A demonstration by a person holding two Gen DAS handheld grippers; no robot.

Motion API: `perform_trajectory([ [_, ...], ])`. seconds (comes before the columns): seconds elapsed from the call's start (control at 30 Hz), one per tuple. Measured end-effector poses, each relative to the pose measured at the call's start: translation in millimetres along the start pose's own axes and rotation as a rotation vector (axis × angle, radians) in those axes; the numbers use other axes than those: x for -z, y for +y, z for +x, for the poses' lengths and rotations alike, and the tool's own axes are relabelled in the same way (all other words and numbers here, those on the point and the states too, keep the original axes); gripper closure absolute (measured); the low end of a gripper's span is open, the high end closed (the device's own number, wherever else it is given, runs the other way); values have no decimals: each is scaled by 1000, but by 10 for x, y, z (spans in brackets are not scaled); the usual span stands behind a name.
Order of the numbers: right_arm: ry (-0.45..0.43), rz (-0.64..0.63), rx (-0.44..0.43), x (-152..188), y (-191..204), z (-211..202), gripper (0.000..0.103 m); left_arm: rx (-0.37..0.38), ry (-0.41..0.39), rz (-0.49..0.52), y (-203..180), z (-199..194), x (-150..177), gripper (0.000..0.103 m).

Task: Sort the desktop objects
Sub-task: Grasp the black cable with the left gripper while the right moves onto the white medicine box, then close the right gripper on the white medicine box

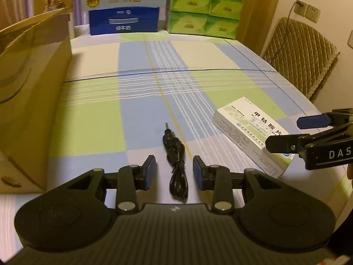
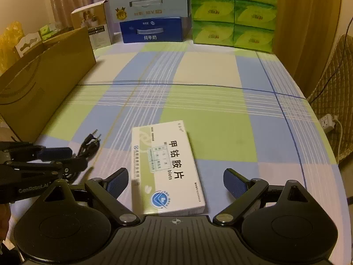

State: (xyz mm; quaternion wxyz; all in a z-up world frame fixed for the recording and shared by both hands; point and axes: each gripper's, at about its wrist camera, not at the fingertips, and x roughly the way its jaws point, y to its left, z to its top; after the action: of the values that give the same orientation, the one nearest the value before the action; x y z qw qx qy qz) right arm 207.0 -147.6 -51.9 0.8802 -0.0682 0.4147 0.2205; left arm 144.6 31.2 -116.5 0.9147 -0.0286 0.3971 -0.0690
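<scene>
Both hand-held grippers gape: left [image 1: 174, 170] straddling cable [image 1: 176, 159], seemingly untouched.

**Left gripper straddles the coiled cable**

The left gripper [image 1: 174, 172] hangs low over the checked tablecloth [image 1: 136, 101], jaws parted, with the black audio cable [image 1: 176, 161] lying between its blue pads [image 1: 199, 172], touching neither. Ahead and to its right lies the white medicine box [image 1: 249, 132], where the right gripper [image 1: 284, 132] reaches in, one finger over the box's near end. A cardboard box [image 1: 30, 92] stands to the left.
</scene>
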Motion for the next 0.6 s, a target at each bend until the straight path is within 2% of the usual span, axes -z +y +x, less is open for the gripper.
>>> perform_trajectory([
  [0.3, -19, -4, 5, 20, -27, 58, 13, -42, -17, 97, -87, 61, 49, 74],
  [0.33, -21, -7, 4, 16, -20, 63, 13, -46, -14, 93, -78, 57, 46, 81],
  [0.37, -23, -9, 1, 11, -12, 67, 13, -44, -11, 90, -65, 57, 37, 92],
  [0.6, -50, -74, 11, 6, 88, 94, 13, -25, -8, 47, -13, -13, 50, 92],
])
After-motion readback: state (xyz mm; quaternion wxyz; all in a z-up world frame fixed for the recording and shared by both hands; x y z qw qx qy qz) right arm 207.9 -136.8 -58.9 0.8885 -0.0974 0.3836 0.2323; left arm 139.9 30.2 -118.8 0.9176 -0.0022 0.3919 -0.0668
